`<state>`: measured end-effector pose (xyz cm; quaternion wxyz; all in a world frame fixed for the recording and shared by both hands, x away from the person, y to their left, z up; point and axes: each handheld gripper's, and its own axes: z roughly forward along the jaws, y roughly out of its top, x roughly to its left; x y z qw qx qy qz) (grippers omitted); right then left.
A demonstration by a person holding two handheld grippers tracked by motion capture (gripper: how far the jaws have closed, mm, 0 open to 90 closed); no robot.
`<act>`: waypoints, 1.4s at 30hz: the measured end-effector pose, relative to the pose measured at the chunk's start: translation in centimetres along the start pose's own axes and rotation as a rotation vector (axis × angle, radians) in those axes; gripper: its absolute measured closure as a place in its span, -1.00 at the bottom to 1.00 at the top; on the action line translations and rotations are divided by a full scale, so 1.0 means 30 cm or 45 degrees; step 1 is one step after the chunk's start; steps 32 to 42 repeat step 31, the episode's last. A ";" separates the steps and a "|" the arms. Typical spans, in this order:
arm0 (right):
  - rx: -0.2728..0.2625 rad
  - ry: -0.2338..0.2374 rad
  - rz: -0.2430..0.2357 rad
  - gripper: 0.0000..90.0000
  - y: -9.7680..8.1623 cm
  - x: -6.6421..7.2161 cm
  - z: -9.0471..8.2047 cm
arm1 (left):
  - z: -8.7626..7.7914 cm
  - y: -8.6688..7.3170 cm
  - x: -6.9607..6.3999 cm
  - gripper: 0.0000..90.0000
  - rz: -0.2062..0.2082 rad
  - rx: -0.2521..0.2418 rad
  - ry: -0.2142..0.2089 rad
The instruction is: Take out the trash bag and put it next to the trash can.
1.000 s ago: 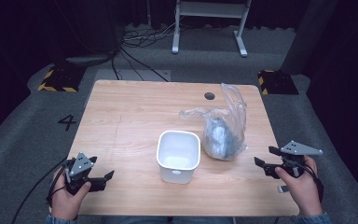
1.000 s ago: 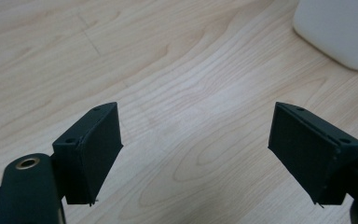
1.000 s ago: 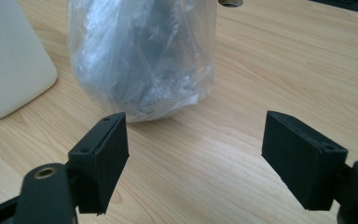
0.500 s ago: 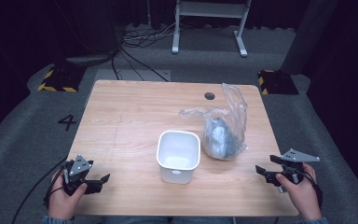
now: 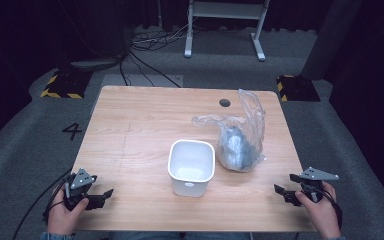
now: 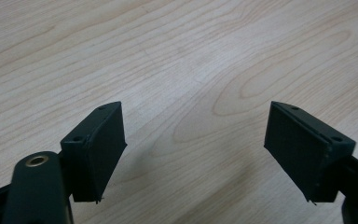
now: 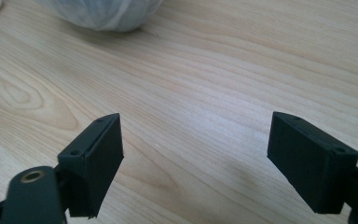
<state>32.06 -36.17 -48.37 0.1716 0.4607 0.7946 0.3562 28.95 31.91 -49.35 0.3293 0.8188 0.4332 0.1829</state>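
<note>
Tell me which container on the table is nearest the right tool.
The clear plastic bag; it lies closer to the right tool than the white tub at centre.

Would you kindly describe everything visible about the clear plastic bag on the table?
The plastic bag is thin, clear and crinkled, with a dark grey rounded bulk inside that cannot be identified. It sits on the wooden table, right of centre, its full bottom resting on the surface. Its loose top stands up and spreads open toward the far edge. It lies close beside the white container, on that container's right; whether they touch cannot be told. Its pale rounded underside also shows at the top of the right gripper view. Nothing grips it.
</note>
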 end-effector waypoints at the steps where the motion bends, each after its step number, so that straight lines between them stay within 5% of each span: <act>1: 0.003 -0.007 -0.005 -0.60 -0.005 0.000 0.004 | 0.003 -0.004 0.002 -0.55 0.016 0.007 0.001; 5: 0.017 -0.017 -0.015 -0.61 -0.022 0.000 0.025 | 0.017 -0.018 0.017 -0.56 0.054 0.021 -0.030; 13: 0.006 -0.045 -0.045 -0.65 -0.039 0.000 0.055 | 0.026 -0.035 0.035 -0.65 0.029 -0.028 -0.076; 27: 0.043 -0.075 -0.044 -1.00 -0.021 -0.005 0.086 | 0.029 -0.034 0.043 -0.66 -0.034 -0.031 -0.023; 42: 0.043 -0.072 -0.045 -1.00 -0.020 -0.006 0.088 | 0.029 -0.034 0.042 -0.67 -0.035 -0.032 -0.022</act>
